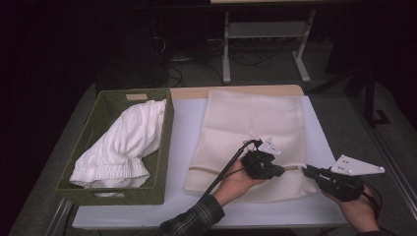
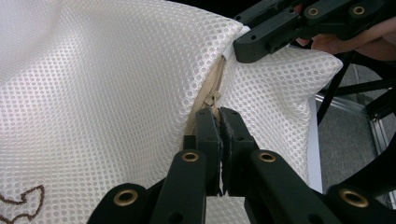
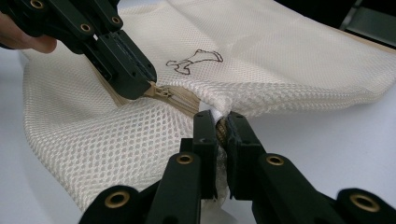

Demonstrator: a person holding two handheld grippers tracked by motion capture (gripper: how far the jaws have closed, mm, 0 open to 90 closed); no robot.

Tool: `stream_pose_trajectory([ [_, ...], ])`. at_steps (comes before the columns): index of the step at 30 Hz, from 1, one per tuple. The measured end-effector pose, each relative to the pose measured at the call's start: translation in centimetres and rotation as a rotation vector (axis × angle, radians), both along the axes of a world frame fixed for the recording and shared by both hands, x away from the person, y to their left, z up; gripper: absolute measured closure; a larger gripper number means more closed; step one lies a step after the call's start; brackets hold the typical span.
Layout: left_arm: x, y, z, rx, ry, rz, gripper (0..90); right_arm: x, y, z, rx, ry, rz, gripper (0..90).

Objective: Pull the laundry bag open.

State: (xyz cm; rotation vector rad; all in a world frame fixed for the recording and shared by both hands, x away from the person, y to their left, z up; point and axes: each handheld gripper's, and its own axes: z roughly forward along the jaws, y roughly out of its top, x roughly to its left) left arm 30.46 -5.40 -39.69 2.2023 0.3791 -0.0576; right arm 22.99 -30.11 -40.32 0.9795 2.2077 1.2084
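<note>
Both hands lie low on the worktop [image 1: 187,123]. The left tool [image 1: 278,170] pinches the mesh bag's [image 1: 246,123] zipper pull [image 3: 161,92]; the right tool [image 1: 306,170] pinches the bag's edge.

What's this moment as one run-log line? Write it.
left gripper: shut on zipper pull | right gripper: shut on mesh laundry bag edge at zipper end | basket: holds white garment

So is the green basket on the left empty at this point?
No, in the high view the green basket holds a bunched white garment that fills most of its inside.
</note>
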Motion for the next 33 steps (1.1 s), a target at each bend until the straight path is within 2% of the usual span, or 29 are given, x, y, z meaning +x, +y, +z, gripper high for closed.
stream_pose_trajectory([
  [9, -0.1, 0.0, -0.2, 0.010, -0.004, 0.002, 87.1, 0.1, -0.1, -0.2, 0.005, 0.023, -0.004, 83.4],
  [11, -0.1, -0.1, -0.3, 0.025, -0.015, 0.007, 87.1, 0.1, -0.1, -0.2, -0.005, 0.022, -0.011, 83.5],
  [13, 0.0, 0.0, -0.5, 0.023, -0.002, 0.010, 87.1, 0.1, -0.3, -0.3, -0.012, 0.024, -0.021, 83.5],
  [20, -0.1, 0.0, -0.9, 0.031, 0.002, 0.015, 87.2, 0.0, -0.3, -0.4, -0.027, 0.031, -0.028, 83.5],
  [23, 0.1, 0.2, -1.2, 0.028, 0.018, 0.025, 87.2, 0.0, -0.6, -0.3, -0.037, 0.030, -0.054, 83.5],
  [33, 0.3, 1.2, -1.9, 0.052, 0.018, 0.038, 87.2, 0.1, -1.4, -0.6, -0.041, 0.052, -0.089, 83.5],
])
